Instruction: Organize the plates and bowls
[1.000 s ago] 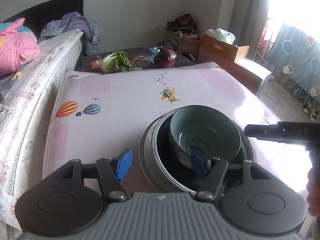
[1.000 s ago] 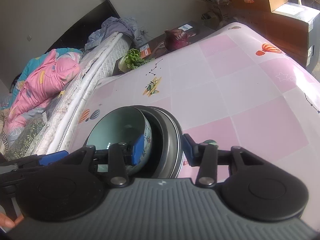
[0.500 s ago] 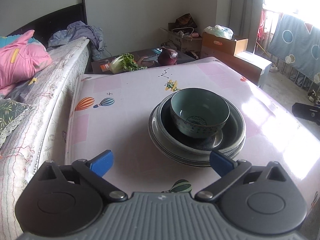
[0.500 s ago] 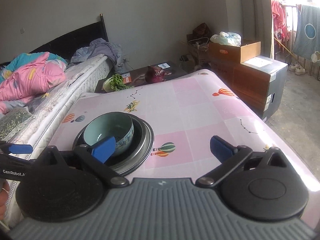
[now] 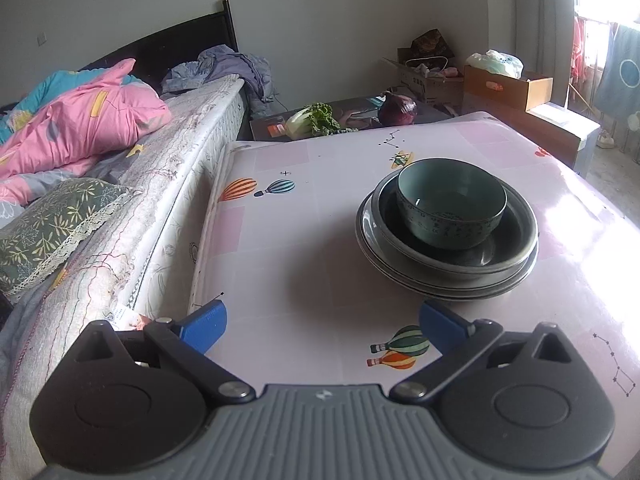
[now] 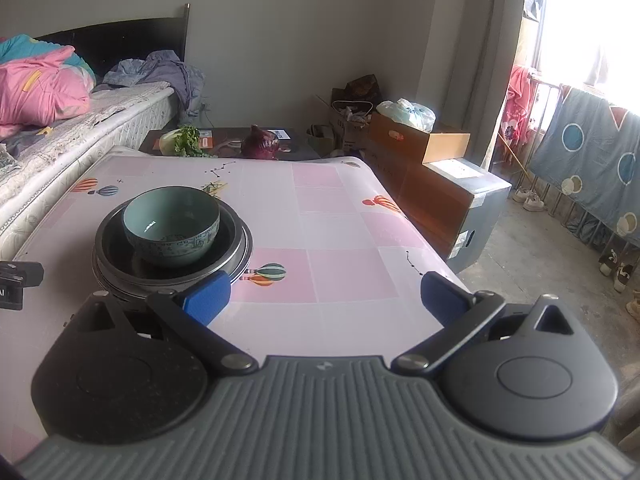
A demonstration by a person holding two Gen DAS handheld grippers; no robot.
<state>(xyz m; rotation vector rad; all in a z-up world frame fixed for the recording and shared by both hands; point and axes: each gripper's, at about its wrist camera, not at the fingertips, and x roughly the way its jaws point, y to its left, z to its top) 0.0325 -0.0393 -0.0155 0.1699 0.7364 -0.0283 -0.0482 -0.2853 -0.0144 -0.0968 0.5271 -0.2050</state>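
Teal bowl [image 5: 452, 204] sits upright and empty inside a dark, shallow dish [image 5: 508, 248], which tops a stack of grey plates [image 5: 448, 286] on the table.

A glossy glazed ceramic bowl [image 5: 451, 208] sits in shiny dark plates [image 5: 448, 276] on a smooth, sheeny plastic-covered surface [image 5: 312, 240].

One bowl [image 5: 451, 204] on two stacked plates [image 5: 448, 276].

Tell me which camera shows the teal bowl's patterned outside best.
The right wrist view: the teal bowl is well lit there, so the pattern band on its wall reads clearly. In the left wrist view the bowl looks larger but shaded, its pattern faint.
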